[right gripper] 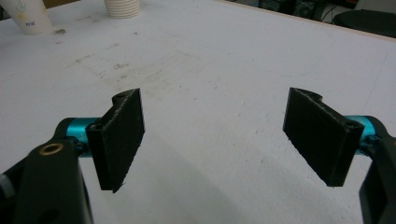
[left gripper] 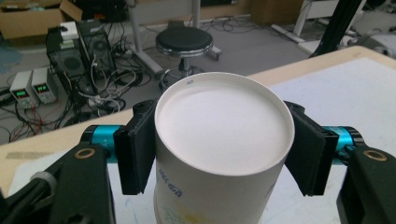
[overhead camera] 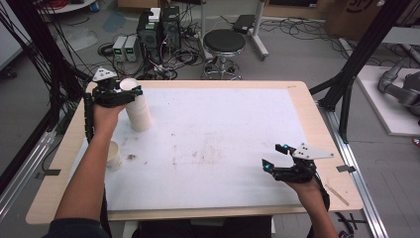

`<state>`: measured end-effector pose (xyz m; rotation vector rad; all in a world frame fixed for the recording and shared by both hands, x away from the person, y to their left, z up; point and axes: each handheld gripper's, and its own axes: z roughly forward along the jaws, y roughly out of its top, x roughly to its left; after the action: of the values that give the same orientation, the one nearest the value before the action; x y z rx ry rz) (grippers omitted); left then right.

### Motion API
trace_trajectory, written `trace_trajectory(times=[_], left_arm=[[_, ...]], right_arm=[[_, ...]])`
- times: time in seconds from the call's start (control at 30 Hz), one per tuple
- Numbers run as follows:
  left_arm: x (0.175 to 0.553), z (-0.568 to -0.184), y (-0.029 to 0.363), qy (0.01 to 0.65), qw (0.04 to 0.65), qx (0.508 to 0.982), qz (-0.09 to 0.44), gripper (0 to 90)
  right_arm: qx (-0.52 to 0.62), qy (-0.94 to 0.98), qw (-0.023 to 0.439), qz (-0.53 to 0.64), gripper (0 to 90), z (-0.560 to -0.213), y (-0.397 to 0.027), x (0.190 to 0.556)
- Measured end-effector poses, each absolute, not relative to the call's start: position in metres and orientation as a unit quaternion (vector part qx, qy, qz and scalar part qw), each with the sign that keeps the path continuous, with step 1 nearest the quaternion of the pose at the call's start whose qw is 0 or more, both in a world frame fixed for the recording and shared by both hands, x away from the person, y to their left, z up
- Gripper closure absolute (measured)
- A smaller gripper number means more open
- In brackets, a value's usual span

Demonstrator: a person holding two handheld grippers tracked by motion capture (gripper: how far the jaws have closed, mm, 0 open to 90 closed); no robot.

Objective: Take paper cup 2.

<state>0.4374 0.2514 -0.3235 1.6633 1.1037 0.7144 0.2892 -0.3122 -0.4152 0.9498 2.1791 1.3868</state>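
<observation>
Left arm: I had it stretched to the far left, the left gripper [overhead camera: 132, 91] level at the top of the stack of paper cups [overhead camera: 138, 111], pads [left gripper: 136, 149] pressed on both sides of the top cup
Right arm: I kept the right gripper [overhead camera: 274, 155] low at the near right, jaws wide apart over bare white table [overhead camera: 223, 148]
Hard to make out: stack's base cut off in the left gripper view; print on the cup blurred
Around: single cup [overhead camera: 114, 156] near left, half behind my forearm; stool [overhead camera: 224, 44] on the floor beyond the far edge
</observation>
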Motion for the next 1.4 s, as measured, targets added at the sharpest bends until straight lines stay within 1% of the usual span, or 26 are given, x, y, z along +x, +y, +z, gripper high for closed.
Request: trace_trajectory(times=[0.37, 0.6, 0.7, 1.07, 1.4], left_arm=[[0.415, -0.284, 0.258, 0.430, 0.524, 0.659, 0.326, 34.9], [0.397, -0.268, 0.262, 0.417, 0.547, 0.644, 0.335, 35.1], [0.388, -0.265, 0.261, 0.407, 0.560, 0.641, 0.331, 35.1], [0.356, -0.277, 0.245, 0.364, 0.599, 0.650, 0.294, 35.2], [0.336, -0.298, 0.227, 0.337, 0.615, 0.665, 0.258, 35.0]], right_arm=[[0.337, 0.776, 0.194, 0.497, 21.1, -0.413, -0.311, 0.288], [0.334, 0.775, 0.196, 0.499, 21.2, -0.412, -0.311, 0.288], [0.335, 0.775, 0.195, 0.500, 21.2, -0.411, -0.310, 0.287], [0.329, 0.778, 0.194, 0.500, 21.2, -0.412, -0.307, 0.287], [0.325, 0.781, 0.189, 0.499, 21.2, -0.412, -0.303, 0.286]])
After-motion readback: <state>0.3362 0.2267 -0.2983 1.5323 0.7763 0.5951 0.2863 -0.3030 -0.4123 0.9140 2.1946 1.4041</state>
